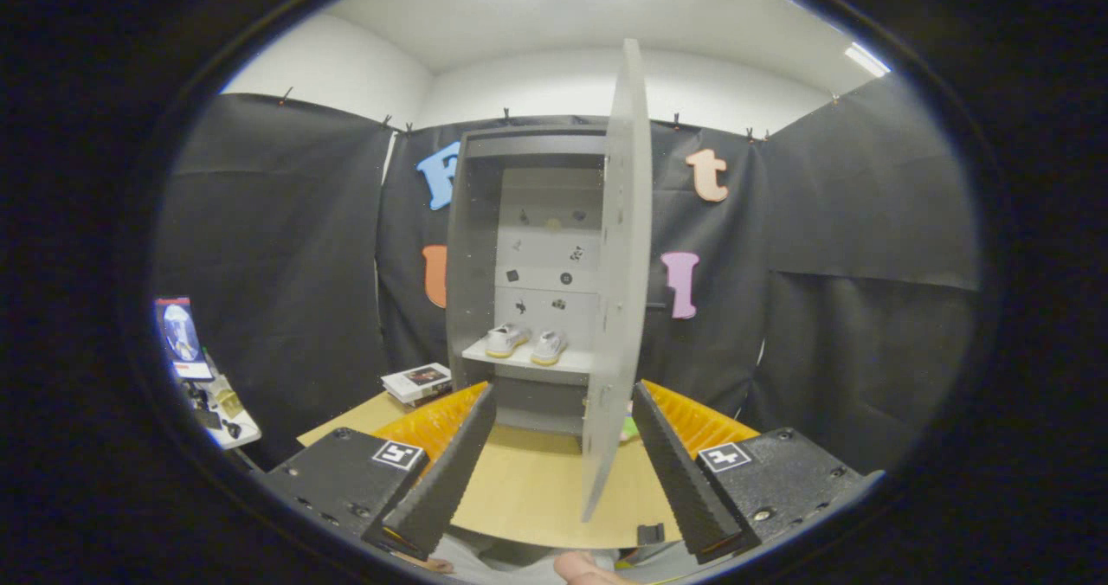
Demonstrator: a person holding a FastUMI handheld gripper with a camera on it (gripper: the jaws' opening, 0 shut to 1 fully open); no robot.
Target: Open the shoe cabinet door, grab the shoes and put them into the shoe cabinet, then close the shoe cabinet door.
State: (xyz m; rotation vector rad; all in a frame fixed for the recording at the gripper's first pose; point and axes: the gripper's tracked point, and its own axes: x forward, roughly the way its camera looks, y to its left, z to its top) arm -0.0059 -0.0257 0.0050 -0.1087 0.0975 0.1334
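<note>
Shoes (525,342) sit side by side on the shelf (528,361) inside the shoe cabinet (485,247), a pale pair with light soles, toes pointing out toward you and a small gap between them. The cabinet stands upright at the far edge of the tabletop (528,490), against the black cloth wall. Its door (619,282) is swung wide open and you see it nearly edge-on, a tall grey panel whose lower end hangs over the tabletop between your gripper (563,459) fingers and slightly nearer the right one. Your gripper is released: the two fingers stand well apart, holding nothing, with neither one touching the door or the cabinet. The shoes lie beyond the fingers, framed in the gap between them. Small dark marks dot the cabinet's pale back panel above the shelf. A book (418,382) lies flat near the far left corner of the tabletop, just beside the cabinet's left wall. Something small and green (629,429) peeks out behind the door's lower part; you cannot tell what it is. A fingertip (582,568) shows at the near edge, below the tabletop.
</note>
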